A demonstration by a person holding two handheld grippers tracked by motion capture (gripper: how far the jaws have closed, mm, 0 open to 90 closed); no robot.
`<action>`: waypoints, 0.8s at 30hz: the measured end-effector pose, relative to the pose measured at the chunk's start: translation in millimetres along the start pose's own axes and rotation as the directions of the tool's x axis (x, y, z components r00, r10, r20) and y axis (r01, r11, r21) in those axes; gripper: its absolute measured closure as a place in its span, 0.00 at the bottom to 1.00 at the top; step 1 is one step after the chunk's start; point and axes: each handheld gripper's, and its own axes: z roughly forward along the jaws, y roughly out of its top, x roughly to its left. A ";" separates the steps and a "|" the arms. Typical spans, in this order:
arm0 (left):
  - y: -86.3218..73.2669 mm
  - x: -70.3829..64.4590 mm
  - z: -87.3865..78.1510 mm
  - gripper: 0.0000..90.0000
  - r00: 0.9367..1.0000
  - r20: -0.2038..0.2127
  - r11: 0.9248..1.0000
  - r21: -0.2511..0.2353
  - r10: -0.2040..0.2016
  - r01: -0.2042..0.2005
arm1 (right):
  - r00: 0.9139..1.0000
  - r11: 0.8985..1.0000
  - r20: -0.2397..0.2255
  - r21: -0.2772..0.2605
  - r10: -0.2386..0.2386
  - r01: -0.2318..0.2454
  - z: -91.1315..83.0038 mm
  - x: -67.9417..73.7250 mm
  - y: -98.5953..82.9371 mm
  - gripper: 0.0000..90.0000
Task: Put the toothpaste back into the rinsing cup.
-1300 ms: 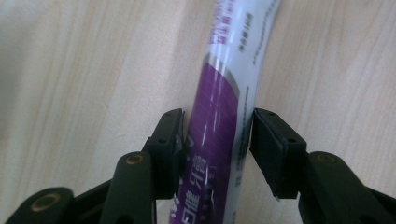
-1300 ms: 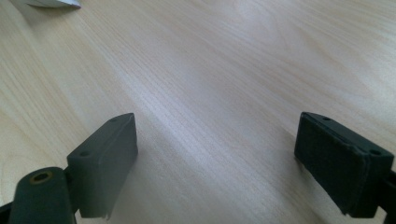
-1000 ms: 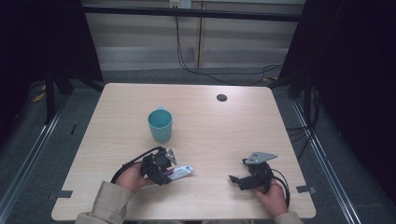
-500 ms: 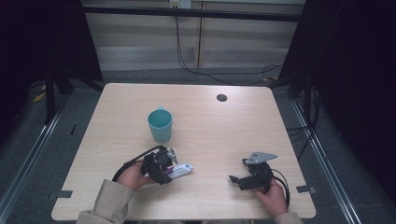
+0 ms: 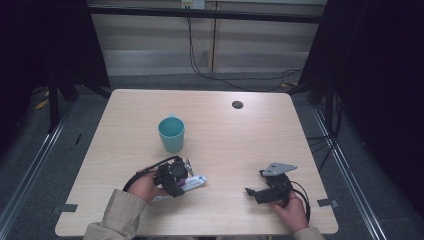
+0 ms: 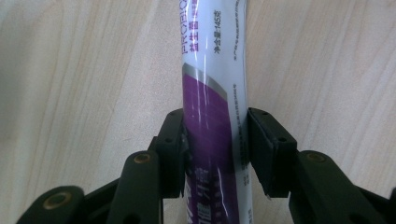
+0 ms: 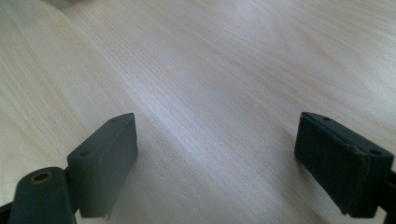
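A pale wooden counter (image 5: pixel 225 145) stands on a grey floor (image 5: pixel 45 150) with dark curtains to either side and cables trailing along the back wall. Near the counter's front edge, on the person's left, the left tool (image 5: pixel 176 181) is clamped on a tube (image 5: pixel 192 183). In the left gripper view its two black jaws press against both sides of the tube's (image 6: pixel 215 140) purple and white body, which lies flat on the wood and runs away from the camera; whether it is lifted at all is hard to judge. A teal cup (image 5: pixel 171 134) stands upright well behind the tube, nearer the counter's middle. The right tool (image 5: pixel 255 192) rests low over the counter on the person's right, well apart from the tube. In the right gripper view its jaws stand wide apart with bare wood between them. A small dark hole (image 5: pixel 237 104) sits near the far edge.
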 end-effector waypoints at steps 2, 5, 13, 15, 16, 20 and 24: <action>0.7 0.8 -0.1 0.66 1.000 0.008 1.000 0.008 -0.008 0.008 | 1.000 1.000 0.000 0.001 0.001 -0.001 -0.1 0.1 0.0 0.14; 1.7 1.0 0.1 0.67 1.000 0.012 1.000 0.015 -0.025 0.024 | 1.000 1.000 0.002 0.002 0.000 0.000 -0.2 0.1 0.0 0.14; 9.5 2.9 1.7 0.68 0.999 0.022 0.997 0.073 -0.038 0.036 | 1.000 1.000 0.000 0.001 0.001 -0.001 -0.1 0.1 0.0 0.14; 11.9 3.5 1.8 0.69 0.999 0.025 0.995 0.093 -0.043 0.040 | 1.000 1.000 0.002 0.002 0.000 0.000 -0.2 0.1 0.0 0.14; 11.9 3.5 1.8 0.70 0.999 0.025 0.995 0.093 -0.043 0.040 | 1.000 1.000 0.002 0.002 0.000 0.000 -0.2 0.1 0.0 0.14; 13.1 4.1 0.3 0.81 0.998 0.042 0.994 0.103 -0.052 0.048 | 1.000 1.000 0.000 0.001 0.001 -0.001 -0.1 0.0 0.0 0.14; 9.7 -0.7 -1.8 0.85 0.998 0.003 0.995 0.069 -0.067 0.067 | 1.000 1.000 0.001 0.000 0.000 0.000 0.0 0.0 0.0 0.14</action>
